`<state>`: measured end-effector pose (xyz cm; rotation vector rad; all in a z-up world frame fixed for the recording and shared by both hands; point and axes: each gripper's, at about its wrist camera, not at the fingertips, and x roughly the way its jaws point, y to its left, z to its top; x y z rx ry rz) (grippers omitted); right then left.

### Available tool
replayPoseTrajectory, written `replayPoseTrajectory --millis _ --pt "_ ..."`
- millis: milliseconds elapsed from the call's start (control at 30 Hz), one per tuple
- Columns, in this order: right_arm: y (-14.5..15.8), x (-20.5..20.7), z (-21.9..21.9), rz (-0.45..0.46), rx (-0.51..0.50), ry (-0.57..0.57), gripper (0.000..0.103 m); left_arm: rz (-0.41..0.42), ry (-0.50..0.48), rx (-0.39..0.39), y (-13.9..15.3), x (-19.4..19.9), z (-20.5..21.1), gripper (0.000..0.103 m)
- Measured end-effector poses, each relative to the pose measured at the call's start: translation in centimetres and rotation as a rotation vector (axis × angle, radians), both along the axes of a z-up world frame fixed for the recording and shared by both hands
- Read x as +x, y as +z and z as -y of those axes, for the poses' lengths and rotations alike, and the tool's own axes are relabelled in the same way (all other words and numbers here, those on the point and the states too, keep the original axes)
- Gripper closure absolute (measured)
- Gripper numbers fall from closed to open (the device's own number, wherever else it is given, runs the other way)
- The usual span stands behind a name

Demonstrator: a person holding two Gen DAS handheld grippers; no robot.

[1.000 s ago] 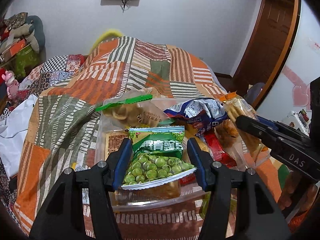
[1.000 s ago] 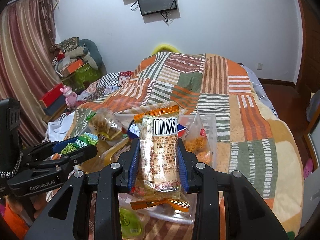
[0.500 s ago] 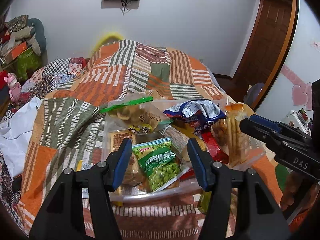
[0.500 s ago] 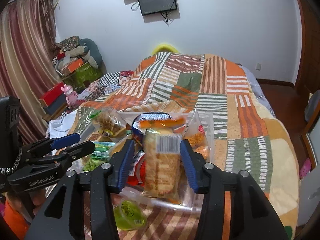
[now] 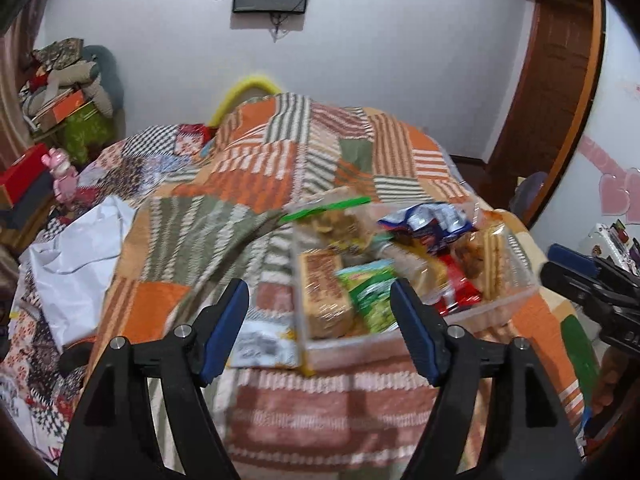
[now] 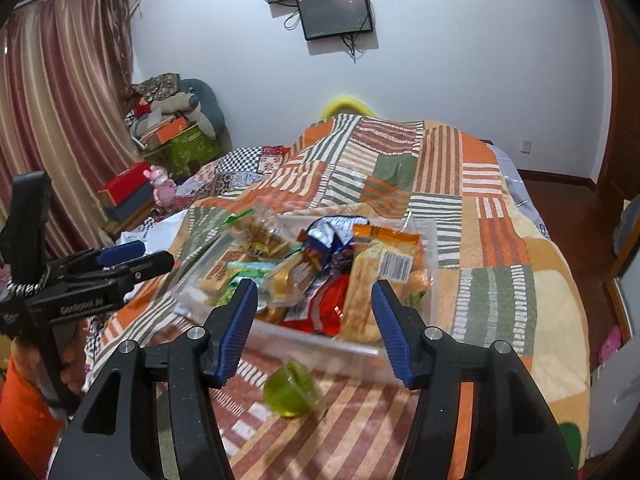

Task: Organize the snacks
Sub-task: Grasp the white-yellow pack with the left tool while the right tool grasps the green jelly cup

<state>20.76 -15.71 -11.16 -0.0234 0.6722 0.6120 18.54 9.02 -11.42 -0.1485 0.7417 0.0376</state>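
From the left wrist view, the left gripper [image 5: 320, 326] has swung off to the left of where it was a second ago: its jaws are spread wide with nothing between them, and the green pea packet [image 5: 370, 296] it gripped then now lies in the clear tub [image 5: 400, 344] on the patchwork bedspread [image 5: 256, 184], beside a brown biscuit pack [image 5: 324, 296]. From the right wrist view, the right gripper [image 6: 314, 328] is likewise wide open and empty; the long orange-topped cracker packet [image 6: 370, 280] has left its jaws and leans in the tub's right end, with a small green jelly cup [image 6: 290, 390] on the cover just in front
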Motion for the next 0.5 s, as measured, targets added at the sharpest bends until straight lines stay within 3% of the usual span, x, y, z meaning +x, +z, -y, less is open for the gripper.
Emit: replayPoseTrajectory --millis 500 --pt "-4.2 -2.0 -1.2 -0.098 -0.064 0.060 0.044 -0.155 0.104 0.011 -5.8 -1.0 -5.5 0.030"
